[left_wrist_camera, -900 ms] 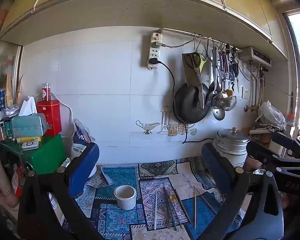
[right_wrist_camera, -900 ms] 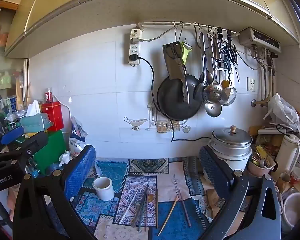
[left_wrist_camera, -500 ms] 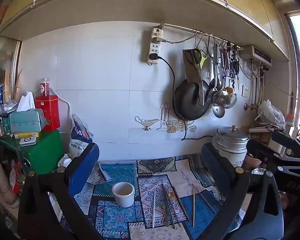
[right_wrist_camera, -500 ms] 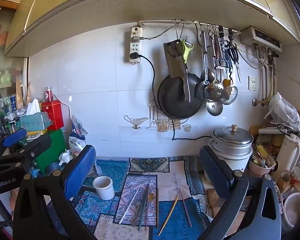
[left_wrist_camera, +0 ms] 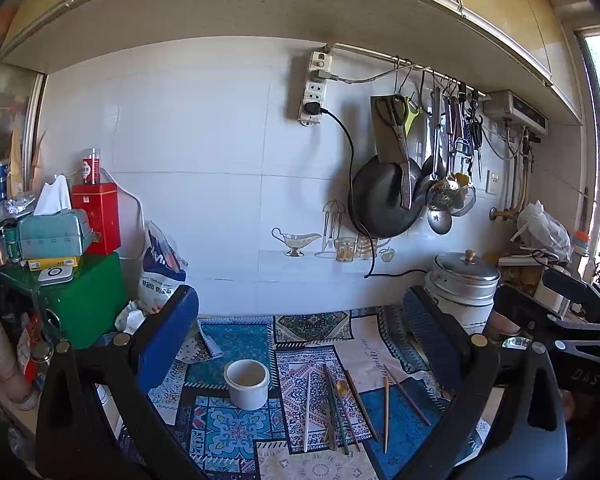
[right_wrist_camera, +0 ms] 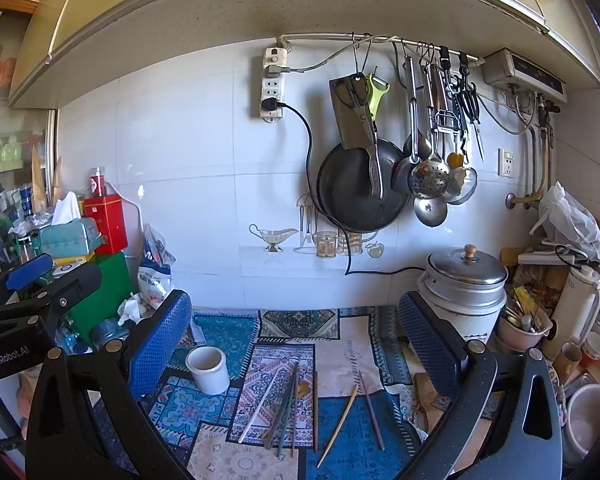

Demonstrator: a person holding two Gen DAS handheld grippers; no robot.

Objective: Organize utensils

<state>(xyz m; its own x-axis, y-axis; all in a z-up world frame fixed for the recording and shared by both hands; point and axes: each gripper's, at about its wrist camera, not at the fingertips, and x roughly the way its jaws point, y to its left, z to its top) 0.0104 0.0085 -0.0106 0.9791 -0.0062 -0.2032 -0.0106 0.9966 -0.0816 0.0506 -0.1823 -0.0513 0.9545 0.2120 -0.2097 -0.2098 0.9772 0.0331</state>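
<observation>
Your left gripper (left_wrist_camera: 300, 332) hangs above the counter with its blue-padded jaws spread wide and nothing between them. Your right gripper (right_wrist_camera: 294, 330) is the same: jaws fully apart, holding nothing. In the right wrist view the body of your left tool shows at 9 o'clock, and the white lettering on it reads "GenRobot.AI" (right_wrist_camera: 7, 358). In the left wrist view your right tool sits at 3 o'clock with pale letters that look like "DAS" (left_wrist_camera: 586, 378).

The utensils lie loose on the patterned cloth (left_wrist_camera: 236, 340) at about 6 o'clock in both views. There is a white chopstick (left_wrist_camera: 307, 412), just right of it a dark bunch of sticks with a small spoon (left_wrist_camera: 334, 408), and, a little apart to the right, two wooden chopsticks (left_wrist_camera: 386, 414) fanned out from each other. A white cup (left_wrist_camera: 247, 379) stands upright on the cloth, near the sticks at their 9 o'clock, touching none of them.

At 9 o'clock in the left wrist view a red tin (left_wrist_camera: 96, 218) and a tissue box (left_wrist_camera: 54, 232) sit on a green box (left_wrist_camera: 88, 300); the tin's label is too small to read. A white and blue bag (left_wrist_camera: 160, 272) beside them carries print you cannot make out. At 3 o'clock a lidded steel pot (left_wrist_camera: 462, 288) stands by the wall, under a black pan (left_wrist_camera: 384, 200) and hanging ladles (left_wrist_camera: 440, 196).
</observation>
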